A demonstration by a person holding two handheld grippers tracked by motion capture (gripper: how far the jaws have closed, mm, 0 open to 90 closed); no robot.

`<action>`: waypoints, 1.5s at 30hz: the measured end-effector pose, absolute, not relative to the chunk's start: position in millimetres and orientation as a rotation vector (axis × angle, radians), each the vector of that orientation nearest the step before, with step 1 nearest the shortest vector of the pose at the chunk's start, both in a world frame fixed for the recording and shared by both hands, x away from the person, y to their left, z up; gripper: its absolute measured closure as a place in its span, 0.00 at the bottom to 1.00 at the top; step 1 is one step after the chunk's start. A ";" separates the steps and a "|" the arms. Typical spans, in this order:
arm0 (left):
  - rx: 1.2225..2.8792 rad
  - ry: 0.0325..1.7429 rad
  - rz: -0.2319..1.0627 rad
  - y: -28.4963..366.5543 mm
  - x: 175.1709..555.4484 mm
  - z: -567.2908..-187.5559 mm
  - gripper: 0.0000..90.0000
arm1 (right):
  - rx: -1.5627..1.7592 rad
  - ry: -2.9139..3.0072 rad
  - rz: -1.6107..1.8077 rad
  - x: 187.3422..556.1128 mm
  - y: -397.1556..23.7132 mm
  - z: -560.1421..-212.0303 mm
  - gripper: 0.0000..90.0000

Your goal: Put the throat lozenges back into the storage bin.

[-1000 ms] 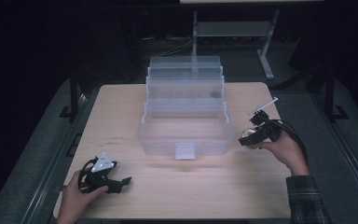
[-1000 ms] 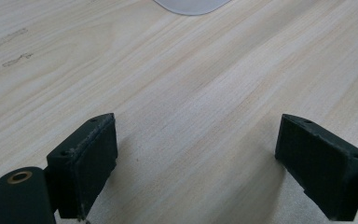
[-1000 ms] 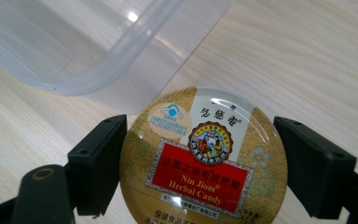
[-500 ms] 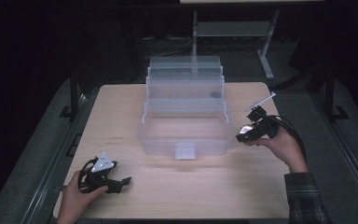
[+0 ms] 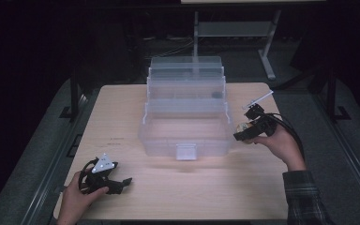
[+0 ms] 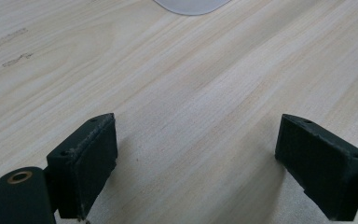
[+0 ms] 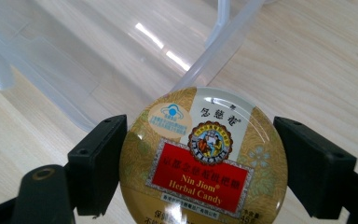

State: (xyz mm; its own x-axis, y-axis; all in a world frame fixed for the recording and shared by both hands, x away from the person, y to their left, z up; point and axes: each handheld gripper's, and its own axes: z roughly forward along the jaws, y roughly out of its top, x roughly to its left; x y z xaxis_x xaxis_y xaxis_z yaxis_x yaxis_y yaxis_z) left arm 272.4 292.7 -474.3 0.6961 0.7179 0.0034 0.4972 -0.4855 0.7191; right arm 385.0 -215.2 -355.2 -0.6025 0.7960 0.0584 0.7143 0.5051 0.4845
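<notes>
- Here, one clear plastic organiser box (image 5: pixel 186 112) stands open on the worktop (image 5: pixel 122 117), its tiers stepped back; it serves as the landmark.
- One round gold tin (image 7: pixel 204 158) is in play, and two grippers.
- The tin's lid reads "Nin Jiom Herbal Candy" in gold on a red panel, with Chinese characters above it and a small blue emblem near the upper left of the lid.
- The right gripper (image 5: pixel 249 130) sits just beside the box's right front corner, held by the right hand (image 5: pixel 281 145).
- Its jaws are clamped on the tin, one pad pressing each side of the rim, lid facing the camera in the right gripper view.
- The tin (image 5: pixel 242 128) is therefore just right of the box, above the worktop, not inside any tier.
- The left gripper (image 5: pixel 122 182) rests well in front of the box's left front corner, near the worktop's near edge.
- Its jaws stand wide apart with bare wood between them.
</notes>
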 end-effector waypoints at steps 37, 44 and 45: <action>2.188 0.924 0.397 292.7 272.4 -474.3 0.13 | 1.187 2.611 0.763 397.3 -177.0 -332.9 0.22; 2.188 0.924 0.397 292.7 272.4 -474.3 0.13 | 1.165 2.628 0.763 399.8 -166.2 -331.0 0.22; 2.188 0.924 0.397 292.7 272.4 -474.3 0.13 | 1.165 2.627 0.765 400.2 -164.8 -330.9 0.22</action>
